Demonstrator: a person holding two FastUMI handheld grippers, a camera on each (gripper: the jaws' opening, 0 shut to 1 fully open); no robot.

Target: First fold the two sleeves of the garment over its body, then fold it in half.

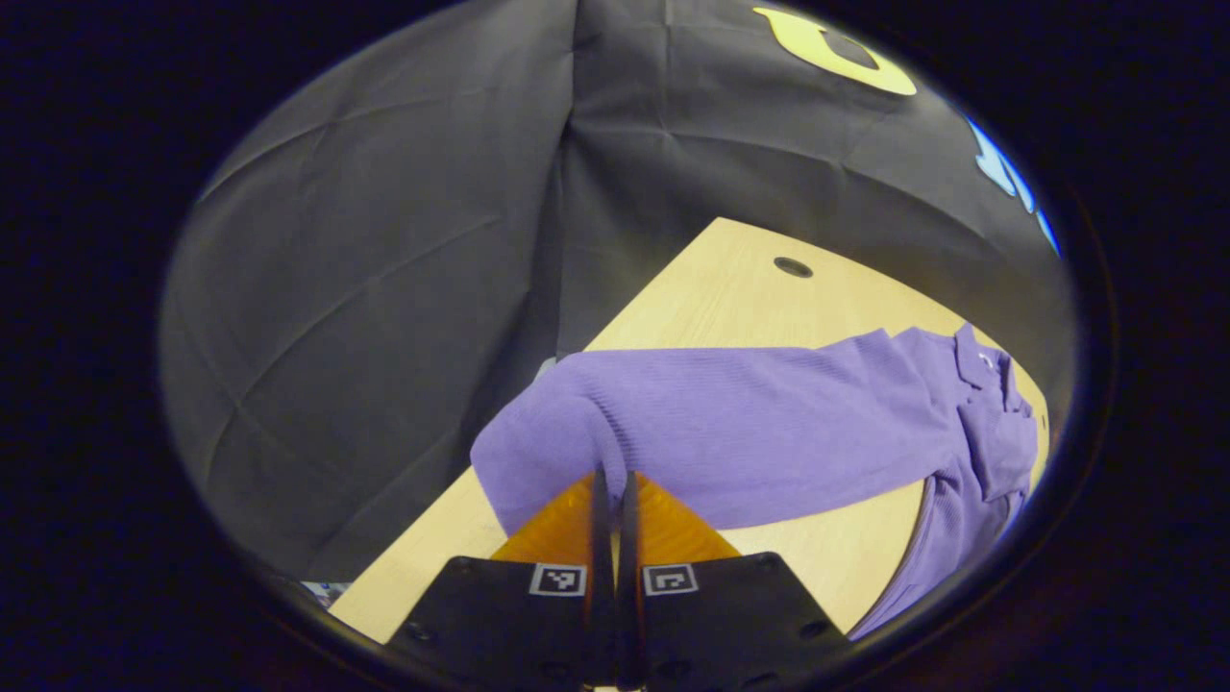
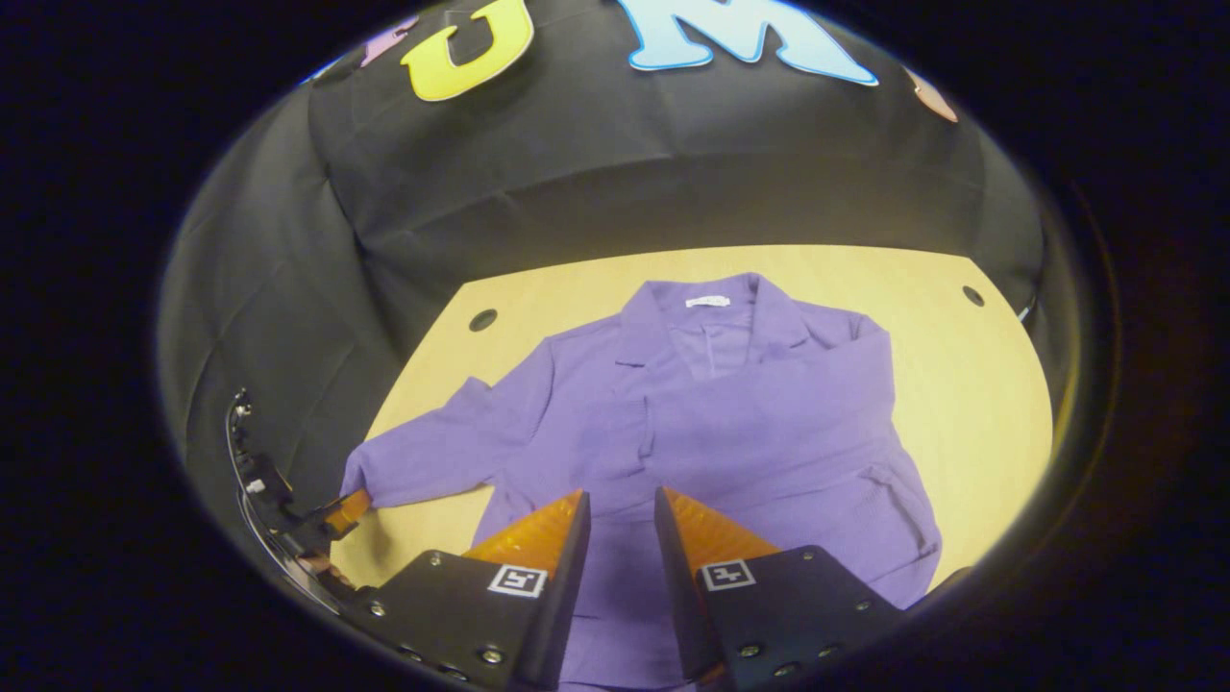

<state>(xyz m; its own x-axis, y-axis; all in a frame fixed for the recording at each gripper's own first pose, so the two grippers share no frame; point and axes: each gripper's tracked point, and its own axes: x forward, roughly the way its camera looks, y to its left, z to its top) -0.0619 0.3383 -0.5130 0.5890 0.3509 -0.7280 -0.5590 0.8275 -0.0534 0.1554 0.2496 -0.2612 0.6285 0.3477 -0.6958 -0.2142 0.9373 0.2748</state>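
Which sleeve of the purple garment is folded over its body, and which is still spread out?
In the right gripper view, one sleeve lies folded across the body; the other sleeve is spread on the table.

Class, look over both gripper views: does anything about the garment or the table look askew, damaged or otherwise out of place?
Nothing looks damaged or spilled. The purple garment lies on the table, one sleeve already folded across its body, the other sleeve stretched out sideways with its cuff pinched in the left tongs. The right tongs hover open above it.
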